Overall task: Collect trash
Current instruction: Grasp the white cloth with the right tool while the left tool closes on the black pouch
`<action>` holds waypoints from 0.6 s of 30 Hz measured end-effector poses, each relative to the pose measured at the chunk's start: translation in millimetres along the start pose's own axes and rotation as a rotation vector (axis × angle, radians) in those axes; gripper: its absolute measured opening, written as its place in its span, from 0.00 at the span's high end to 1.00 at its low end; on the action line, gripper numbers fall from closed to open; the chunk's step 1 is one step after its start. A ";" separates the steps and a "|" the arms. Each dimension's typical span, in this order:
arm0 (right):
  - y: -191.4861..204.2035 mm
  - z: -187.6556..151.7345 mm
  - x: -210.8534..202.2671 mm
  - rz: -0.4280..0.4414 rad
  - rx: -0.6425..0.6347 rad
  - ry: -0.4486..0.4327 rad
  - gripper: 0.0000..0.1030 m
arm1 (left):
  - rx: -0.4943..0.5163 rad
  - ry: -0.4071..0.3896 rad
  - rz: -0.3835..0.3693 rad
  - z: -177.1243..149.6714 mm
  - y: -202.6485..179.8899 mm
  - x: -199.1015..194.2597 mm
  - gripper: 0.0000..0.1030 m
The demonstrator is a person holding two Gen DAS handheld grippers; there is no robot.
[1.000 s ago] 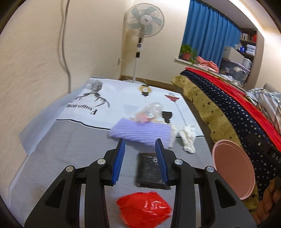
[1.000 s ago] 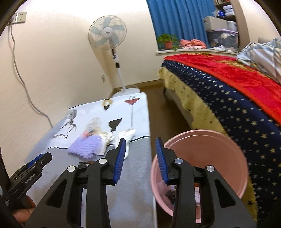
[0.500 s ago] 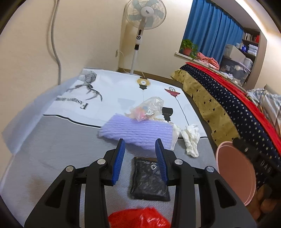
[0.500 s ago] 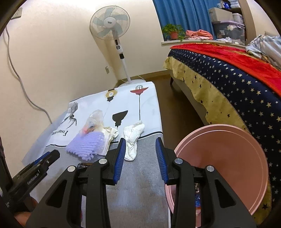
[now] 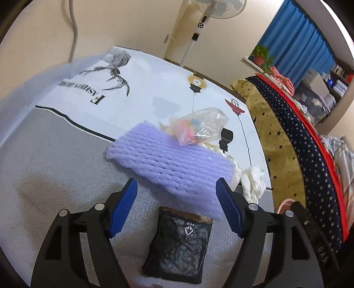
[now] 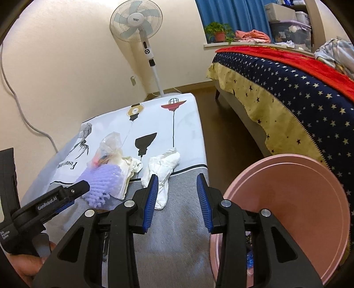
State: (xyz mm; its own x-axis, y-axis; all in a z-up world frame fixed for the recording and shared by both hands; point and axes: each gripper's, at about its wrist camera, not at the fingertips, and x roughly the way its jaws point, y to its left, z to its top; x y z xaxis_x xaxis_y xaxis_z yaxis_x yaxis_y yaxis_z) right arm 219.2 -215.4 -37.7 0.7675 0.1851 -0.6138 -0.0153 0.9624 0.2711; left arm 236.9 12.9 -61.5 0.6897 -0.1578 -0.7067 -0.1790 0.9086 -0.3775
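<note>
- Fan (image 5: 212,8): we see its head cut by the top edge in the left view.
- Bucket (image 6: 287,212): the lower rim runs off frame; the right gripper's finger hides its contents.
- Black packet (image 5: 179,246): print too small to read.
- Red scrap at the left view's bottom edge: a blurred sliver only.

On the table (image 5: 55,168), the foam net (image 5: 170,161) lies beyond the black pouch (image 5: 179,243); the plastic bag (image 5: 199,128) rests on its far edge.

Ribbed lilac foam sleeve (image 5: 172,164), crinkled glossy black pouch (image 5: 181,246) (plastic), smooth pink bucket (image 6: 287,199)
</note>
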 end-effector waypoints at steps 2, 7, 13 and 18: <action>2.8 1.2 7.6 0.005 0.001 0.009 0.56 | -0.007 0.005 -0.001 2.6 0.3 2.9 0.32; 9.7 1.7 30.3 0.024 0.003 0.054 0.50 | -0.021 0.022 -0.002 7.1 2.5 10.2 0.51; 20.6 -1.3 53.1 0.027 -0.011 0.121 0.49 | -0.018 0.026 0.005 9.6 7.6 13.0 0.86; 30.6 -8.1 67.2 0.007 -0.055 0.186 0.60 | -0.009 0.011 0.008 11.8 8.2 7.6 0.96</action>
State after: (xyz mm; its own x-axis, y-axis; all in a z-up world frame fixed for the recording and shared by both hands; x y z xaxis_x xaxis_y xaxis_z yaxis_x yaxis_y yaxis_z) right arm 265.2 -171.9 -76.8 0.6355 0.2201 -0.7401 -0.0588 0.9695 0.2377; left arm 248.9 23.8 -62.9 0.6801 -0.1545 -0.7166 -0.1908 0.9066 -0.3765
